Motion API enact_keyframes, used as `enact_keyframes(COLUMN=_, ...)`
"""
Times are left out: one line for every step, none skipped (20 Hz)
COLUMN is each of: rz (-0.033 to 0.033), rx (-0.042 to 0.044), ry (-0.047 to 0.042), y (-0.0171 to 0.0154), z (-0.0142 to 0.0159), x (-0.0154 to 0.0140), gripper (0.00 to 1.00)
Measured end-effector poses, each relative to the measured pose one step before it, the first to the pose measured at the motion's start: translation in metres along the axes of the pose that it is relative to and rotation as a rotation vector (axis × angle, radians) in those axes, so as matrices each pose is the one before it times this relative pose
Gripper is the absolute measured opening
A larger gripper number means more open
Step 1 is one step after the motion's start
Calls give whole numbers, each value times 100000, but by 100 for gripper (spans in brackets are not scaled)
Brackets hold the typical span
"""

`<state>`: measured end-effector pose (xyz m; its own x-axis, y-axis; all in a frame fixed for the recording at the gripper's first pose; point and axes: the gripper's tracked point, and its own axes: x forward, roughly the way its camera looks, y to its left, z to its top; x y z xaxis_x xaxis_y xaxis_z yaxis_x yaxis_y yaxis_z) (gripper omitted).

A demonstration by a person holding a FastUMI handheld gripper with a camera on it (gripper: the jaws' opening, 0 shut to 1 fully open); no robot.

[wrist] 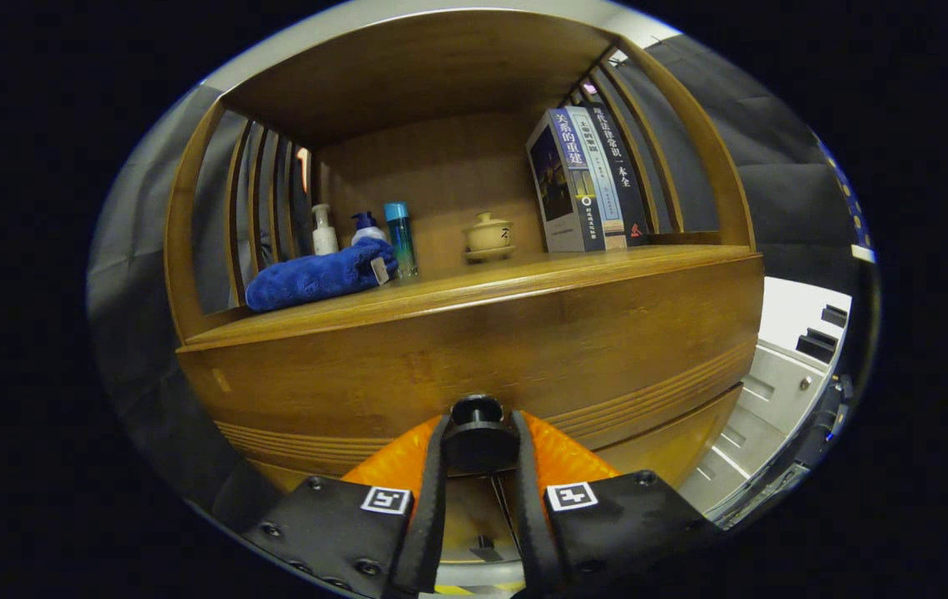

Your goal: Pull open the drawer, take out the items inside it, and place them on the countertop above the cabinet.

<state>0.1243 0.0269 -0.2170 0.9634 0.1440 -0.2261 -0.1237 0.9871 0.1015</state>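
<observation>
Fingers of the gripper point(478, 445) pinch the round black drawer knob point(477, 431), low on the wooden drawer front point(474, 358), below the wooden countertop point(457, 291) where a blue towel point(315, 279) lies. Opening looks in hand; next, a straight pull backward.

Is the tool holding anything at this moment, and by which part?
The tool is shut on the round black drawer knob on the wooden drawer front, one finger pressing each side of the knob.

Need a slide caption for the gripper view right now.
Gripper shut on the drawer knob, below the countertop holding a blue towel.
</observation>
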Motion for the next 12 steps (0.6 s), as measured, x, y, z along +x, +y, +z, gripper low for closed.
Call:
enact_keyframes(rz=373, rx=-714, ry=1014, y=-25, z=-140, x=125, gripper=44)
enact_keyframes(rz=508, rx=243, ry=1119, y=34, z=-42, x=30, gripper=43)
enact_keyframes(rz=-732, rx=251, ry=1687, y=-53, z=-59, x=-96, gripper=41)
enact_keyframes(rz=-245, rx=-1555, ry=1163, y=-139, z=-118, x=543, gripper=39)
enact_keyframes(rz=-631, rx=-2819, ry=767, y=124, z=25, x=-863, gripper=37)
enact_keyframes(rz=-1033, rx=-2480, ry=750, y=-51, z=-68, x=-391, gripper=37)
enact_keyframes(rz=-738, rx=-1429, ry=77, y=-20, z=-251, x=-391, gripper=37)
enact_keyframes(rz=-608, rx=-329, ry=-268, y=-27, z=-124, x=-557, gripper=37)
enact_keyframes(rz=-16, rx=530, ry=127, y=-4, z=-142, x=-460, gripper=37)
enact_keyframes(rz=320, rx=793, ry=23, y=144, z=-130, x=-688, gripper=37)
enact_keyframes(rz=55, rx=157, ry=2, y=-101, z=-172, x=-562, gripper=37)
enact_keyframes(rz=-285, rx=-642, ry=230, y=-83, z=-130, x=-649, gripper=37)
